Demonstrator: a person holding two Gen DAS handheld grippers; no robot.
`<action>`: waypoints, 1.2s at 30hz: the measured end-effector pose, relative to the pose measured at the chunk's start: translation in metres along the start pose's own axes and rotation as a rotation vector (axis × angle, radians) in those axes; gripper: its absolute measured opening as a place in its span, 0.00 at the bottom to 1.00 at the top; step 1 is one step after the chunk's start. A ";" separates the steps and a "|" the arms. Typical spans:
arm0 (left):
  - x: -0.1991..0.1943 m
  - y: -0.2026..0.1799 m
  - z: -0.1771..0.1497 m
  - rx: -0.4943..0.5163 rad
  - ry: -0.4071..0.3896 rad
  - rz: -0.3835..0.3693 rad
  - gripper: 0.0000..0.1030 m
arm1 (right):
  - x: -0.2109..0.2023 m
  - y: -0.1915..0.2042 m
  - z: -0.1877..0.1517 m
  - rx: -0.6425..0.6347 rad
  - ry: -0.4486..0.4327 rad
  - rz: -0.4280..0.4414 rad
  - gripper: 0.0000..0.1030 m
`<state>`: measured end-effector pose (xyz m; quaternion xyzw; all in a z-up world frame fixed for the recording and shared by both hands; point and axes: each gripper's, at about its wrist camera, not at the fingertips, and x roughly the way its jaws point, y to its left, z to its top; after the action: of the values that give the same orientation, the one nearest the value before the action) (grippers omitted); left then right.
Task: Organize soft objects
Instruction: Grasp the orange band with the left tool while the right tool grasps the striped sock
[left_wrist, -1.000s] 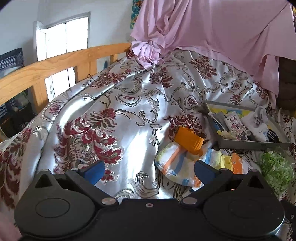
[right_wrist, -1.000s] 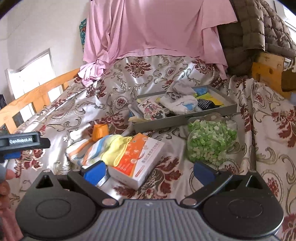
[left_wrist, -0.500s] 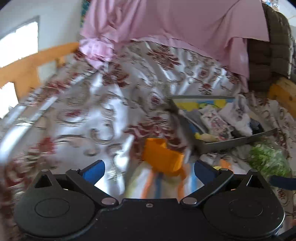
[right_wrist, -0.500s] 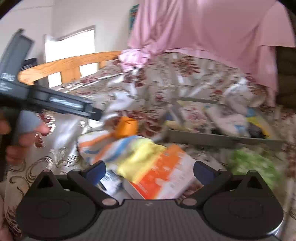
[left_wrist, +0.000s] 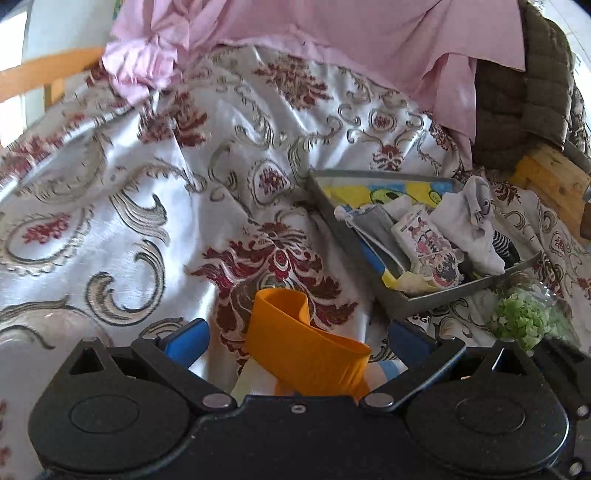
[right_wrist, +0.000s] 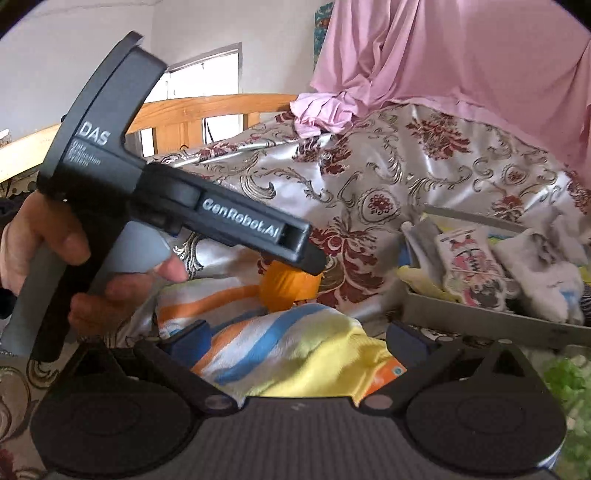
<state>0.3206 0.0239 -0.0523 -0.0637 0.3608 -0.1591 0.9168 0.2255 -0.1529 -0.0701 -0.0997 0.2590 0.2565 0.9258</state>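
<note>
An orange fabric loop lies on a striped cloth on the floral bedspread. My left gripper is open, with its blue fingers on either side of the loop. In the right wrist view the left gripper's body reaches over the orange loop. My right gripper is open, its fingers straddling the striped yellow, blue and orange cloth. A grey tray at the right holds socks and other soft items; it also shows in the right wrist view.
A clear bag of green bits lies in front of the tray. An orange box peeks from under the striped cloth. Pink sheet drapes behind. A wooden bed rail runs along the left. A brown quilt sits at the back right.
My left gripper has moved forward and right until the orange loop sits between its fingers. My right gripper has swung left and closed in over the striped cloth.
</note>
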 end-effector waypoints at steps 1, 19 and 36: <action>0.003 0.002 0.001 -0.007 0.007 -0.015 0.99 | 0.003 -0.001 0.001 0.005 0.005 0.006 1.00; 0.024 0.018 -0.001 -0.037 0.103 -0.022 0.71 | 0.030 0.014 -0.002 -0.033 0.092 0.030 1.00; 0.022 0.027 -0.004 -0.102 0.134 -0.022 0.44 | 0.025 0.021 -0.006 -0.082 0.077 0.022 0.92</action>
<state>0.3398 0.0415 -0.0755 -0.1033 0.4284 -0.1543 0.8843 0.2304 -0.1267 -0.0899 -0.1445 0.2847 0.2728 0.9076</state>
